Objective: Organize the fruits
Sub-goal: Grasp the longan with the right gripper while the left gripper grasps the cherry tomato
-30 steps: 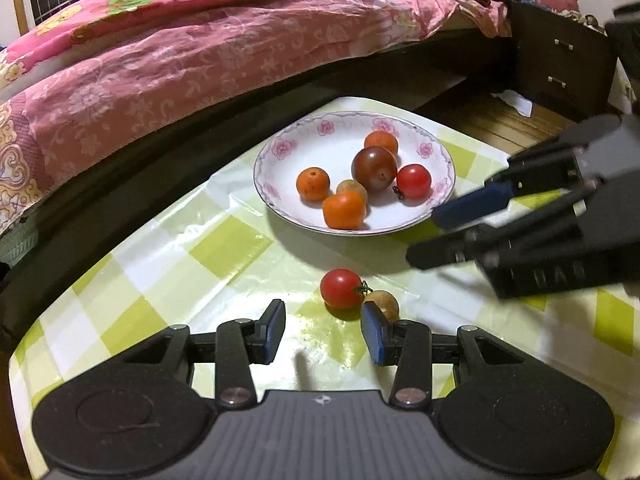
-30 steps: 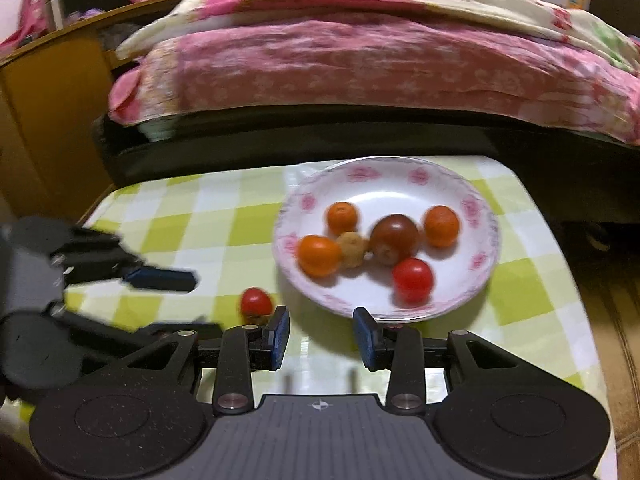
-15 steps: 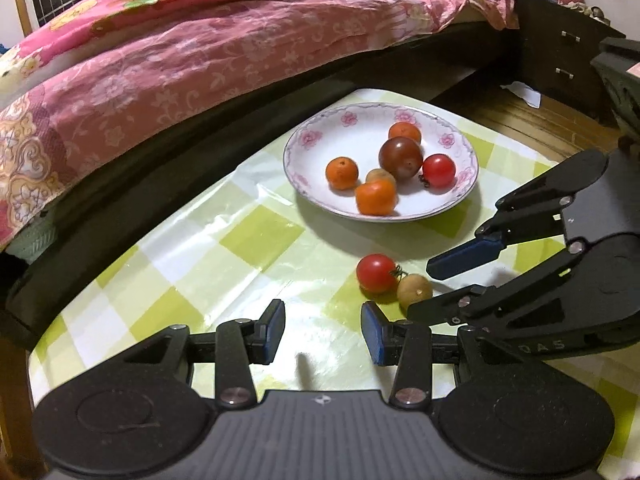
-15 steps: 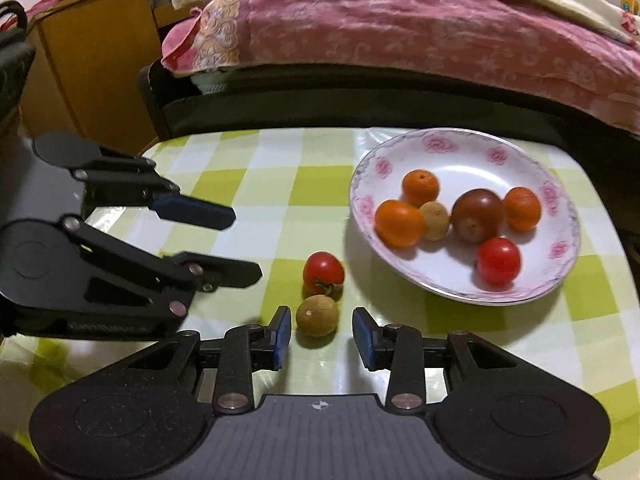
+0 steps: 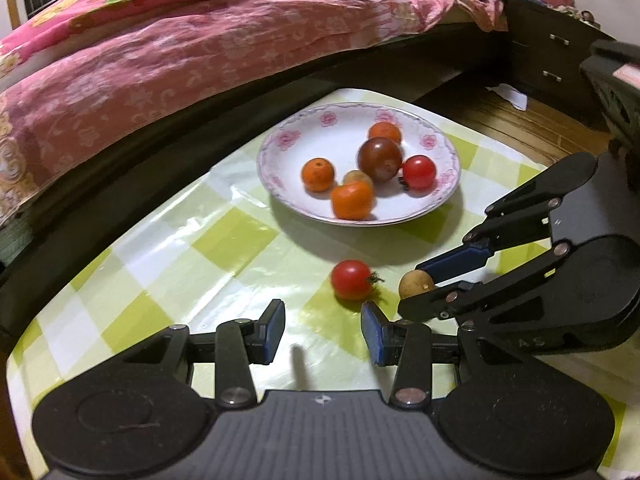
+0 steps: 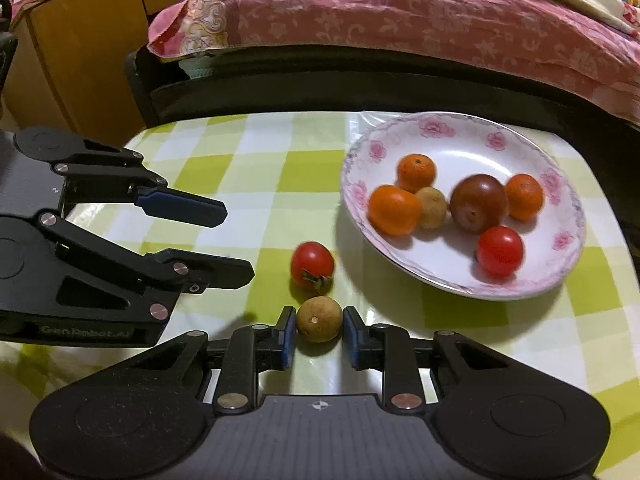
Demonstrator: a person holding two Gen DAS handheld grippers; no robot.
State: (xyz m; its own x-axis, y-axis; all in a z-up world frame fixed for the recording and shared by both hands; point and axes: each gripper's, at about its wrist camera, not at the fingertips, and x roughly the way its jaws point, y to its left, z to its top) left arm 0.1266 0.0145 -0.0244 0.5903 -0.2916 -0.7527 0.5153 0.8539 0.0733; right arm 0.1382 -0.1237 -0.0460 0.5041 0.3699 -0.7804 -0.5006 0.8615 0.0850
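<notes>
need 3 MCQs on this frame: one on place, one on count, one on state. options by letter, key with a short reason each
1. Where is the brown fruit that lies off the plate?
A. on the plate
B. between the right gripper's fingers
C. under the left gripper

2. How many fruits lie on the plate?
A. four
B. six
C. eight

3. What state is the left gripper in?
A. open, holding nothing
B. shut on the red tomato
C. shut on the brown fruit

Key:
1 B: in the right wrist view the brown fruit sits between the two blue pads, on the tablecloth.
2 B: three orange, one brown, one dark and one red fruit.
3 A: its fingers stand apart with bare cloth between them; the tomato lies beyond their tips.
</notes>
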